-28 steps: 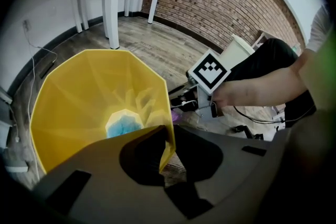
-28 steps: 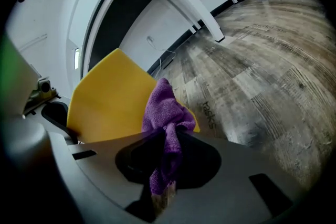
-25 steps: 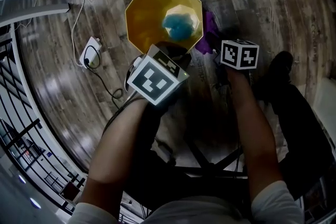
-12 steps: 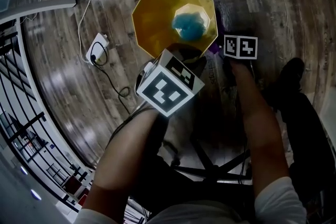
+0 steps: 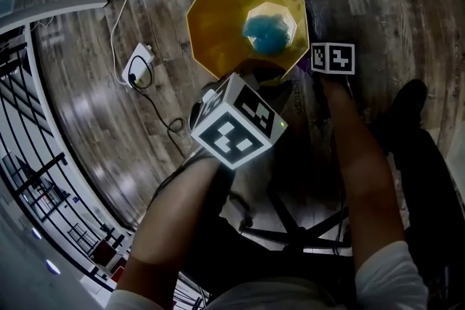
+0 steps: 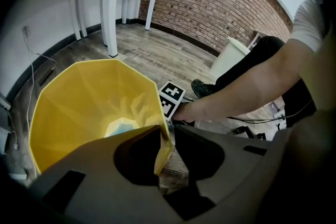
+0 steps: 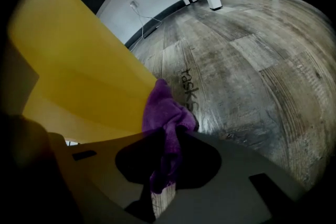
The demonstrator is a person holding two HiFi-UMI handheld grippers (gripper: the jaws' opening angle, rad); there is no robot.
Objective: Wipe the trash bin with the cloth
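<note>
- Left tongs (image 6: 167, 139): jaws opening, with the rim of the bin (image 6: 73, 107) between them.
- Right tongs (image 7: 169, 139): clamped on the cloth (image 7: 167, 113), just beside the bin's outer wall.

Cable (image 5: 155, 110) apparently close beside bin (image 5: 218, 33)

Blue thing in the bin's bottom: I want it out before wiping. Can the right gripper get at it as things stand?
Probably not. The right gripper is shut on the purple cloth, outside the wall of the yellow bin. The bin's mouth is open, but that gripper is full.
</note>
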